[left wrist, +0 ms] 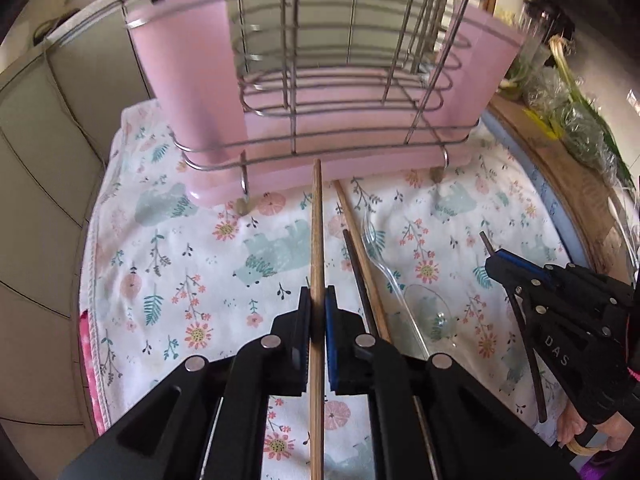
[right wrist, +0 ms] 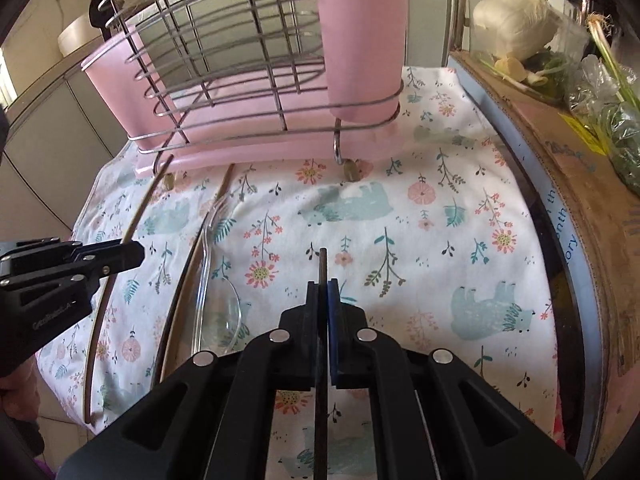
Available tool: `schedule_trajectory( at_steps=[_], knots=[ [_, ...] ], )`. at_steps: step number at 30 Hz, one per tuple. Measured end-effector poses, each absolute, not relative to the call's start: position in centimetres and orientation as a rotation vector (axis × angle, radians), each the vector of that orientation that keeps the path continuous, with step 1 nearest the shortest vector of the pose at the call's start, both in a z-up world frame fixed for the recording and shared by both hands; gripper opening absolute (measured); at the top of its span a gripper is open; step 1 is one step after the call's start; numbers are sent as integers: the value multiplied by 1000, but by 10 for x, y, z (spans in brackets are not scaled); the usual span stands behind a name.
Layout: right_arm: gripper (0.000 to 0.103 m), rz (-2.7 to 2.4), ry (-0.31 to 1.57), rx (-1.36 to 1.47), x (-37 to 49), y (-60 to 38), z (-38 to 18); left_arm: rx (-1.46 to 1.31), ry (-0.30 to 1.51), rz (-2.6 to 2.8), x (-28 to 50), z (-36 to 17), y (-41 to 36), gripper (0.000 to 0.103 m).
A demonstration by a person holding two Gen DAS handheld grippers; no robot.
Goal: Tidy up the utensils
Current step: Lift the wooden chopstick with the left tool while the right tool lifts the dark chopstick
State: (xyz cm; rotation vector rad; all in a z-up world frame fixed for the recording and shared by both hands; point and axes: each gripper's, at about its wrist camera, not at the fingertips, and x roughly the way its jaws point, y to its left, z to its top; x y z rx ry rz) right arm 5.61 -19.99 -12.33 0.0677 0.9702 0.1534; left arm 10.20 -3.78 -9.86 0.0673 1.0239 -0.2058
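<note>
Floral cloth [left wrist: 192,264]; left tongs [left wrist: 318,300] clamping wooden chopstick [left wrist: 317,224], right tongs [right wrist: 323,294] dark chopstick [right wrist: 322,264]

I read "DAS" on right hand-held gripper [left wrist: 496,266] body; blue letters "th", "ory" on cardboard box [right wrist: 576,184] far right.

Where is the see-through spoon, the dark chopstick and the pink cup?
Clear spoon [right wrist: 224,320], right wrist view, on its bowl.
Dark chopstick [right wrist: 322,264], right wrist view, on the tip sticking out past the right tool.
Pink cup [left wrist: 188,80], left wrist view, on its front wall.
</note>
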Motion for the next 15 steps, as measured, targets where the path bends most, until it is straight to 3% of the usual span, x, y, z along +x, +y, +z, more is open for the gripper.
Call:
schedule_trajectory(
  at_steps=[7, 15],
  knots=[
    [5, 151, 784, 90, 44, -190, -74, -16, 725, -94, 61, -33, -19, 6],
    [5, 189, 596, 53, 20, -171, -23, -123, 552, 5, 33, 14, 7, 6]
  ],
)
